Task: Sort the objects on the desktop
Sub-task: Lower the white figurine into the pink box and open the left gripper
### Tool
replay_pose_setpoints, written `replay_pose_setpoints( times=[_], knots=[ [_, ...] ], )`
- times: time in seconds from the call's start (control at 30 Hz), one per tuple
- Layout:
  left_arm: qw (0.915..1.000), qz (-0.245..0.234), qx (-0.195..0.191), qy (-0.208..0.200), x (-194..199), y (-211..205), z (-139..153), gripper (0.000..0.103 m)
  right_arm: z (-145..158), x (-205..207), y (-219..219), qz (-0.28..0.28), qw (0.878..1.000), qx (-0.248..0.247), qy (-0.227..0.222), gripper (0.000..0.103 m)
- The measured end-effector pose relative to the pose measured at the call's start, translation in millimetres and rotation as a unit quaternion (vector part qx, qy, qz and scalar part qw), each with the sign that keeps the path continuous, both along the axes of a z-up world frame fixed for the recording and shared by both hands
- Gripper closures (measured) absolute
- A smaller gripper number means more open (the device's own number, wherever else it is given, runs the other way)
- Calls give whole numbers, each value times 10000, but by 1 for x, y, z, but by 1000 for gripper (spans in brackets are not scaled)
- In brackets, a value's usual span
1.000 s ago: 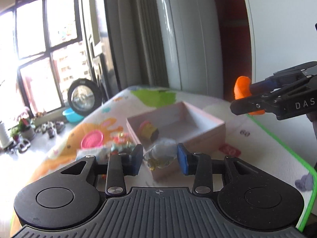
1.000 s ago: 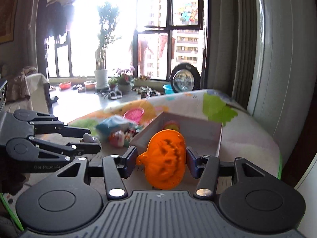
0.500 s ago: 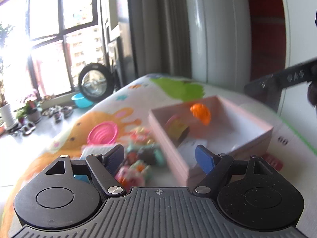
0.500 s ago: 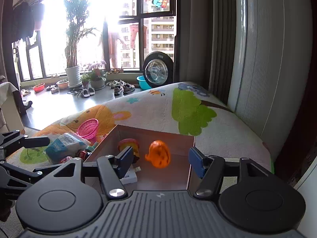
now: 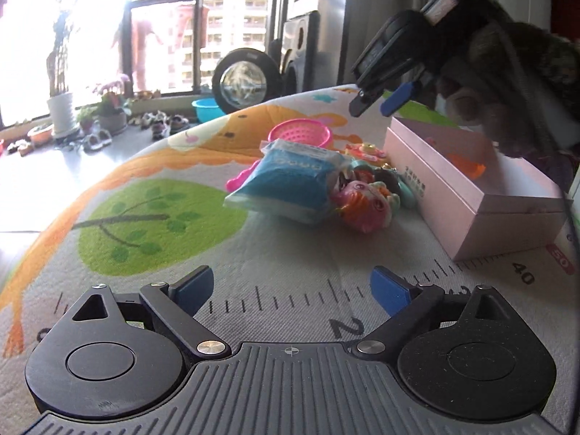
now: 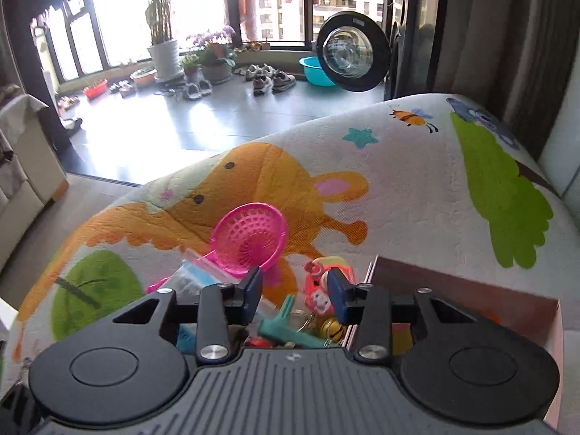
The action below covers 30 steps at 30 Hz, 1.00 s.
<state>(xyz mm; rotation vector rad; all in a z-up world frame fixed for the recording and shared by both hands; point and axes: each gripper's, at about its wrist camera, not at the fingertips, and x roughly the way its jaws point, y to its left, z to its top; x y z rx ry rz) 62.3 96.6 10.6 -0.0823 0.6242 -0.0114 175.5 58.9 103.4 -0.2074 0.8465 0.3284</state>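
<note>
The left gripper [image 5: 291,288], black with blue pads, hangs low over the cartoon-printed play mat [image 5: 152,214] on the worktop; its jaws have just been opening and stand wide with nothing between them. The open pale pink cardboard box [image 5: 467,195] serves as landmark. Inside it lies an orange plastic toy [image 5: 467,165], partly hidden by the box wall. Just left of the box is a heap of small toys: a blue plastic packet [image 5: 290,185], a pink-and-orange doll figure [image 5: 362,204] touching the packet, and behind them a round pink plastic sieve [image 5: 301,134]. The right gripper [image 6: 294,290] hovers above the box's left edge, over the heap; its jaws have just been closing and stand at a narrow gap, empty. Through that gap show a teal plastic toy [image 6: 286,326] and a small yellow striped bee figure [image 6: 331,328]. A gloved hand [image 5: 507,83] holds that gripper above the box.
</note>
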Motion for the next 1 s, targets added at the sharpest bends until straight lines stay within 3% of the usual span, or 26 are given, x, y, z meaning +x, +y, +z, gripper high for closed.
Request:
replay_pose_setpoints(
  times=[0.2,0.33,0.47,0.63,0.83,0.9,0.97,1.0],
  knots=[
    [9994,-8,-345,-27,-5,10,1,6,-43,64,20,-458,9964,-670,253,65],
    [9983,36,-586,43,-4,17,0,5,-48,72,14,-481,9953,-376,756,74],
    [9986,-19,-536,7,-7,15,2,3,-47,50,24,-152,9955,-408,842,73],
    [9990,-204,-385,-30,-12,5,8,3,-37,2,29,343,9925,36,1172,73],
    [9926,-1044,-609,-72,-32,-12,16,0,-28,-76,18,1228,9739,592,1816,72],
    [9917,-1191,-485,-91,-40,-20,16,0,-8,-108,-1,1473,9734,790,1570,72],
    [9921,-1187,-412,-41,-43,-25,14,0,18,-138,-28,1583,9818,715,771,70],
    [9925,-1152,-405,-13,-43,-25,13,0,28,-152,-44,1548,9859,549,324,64]
  ],
)
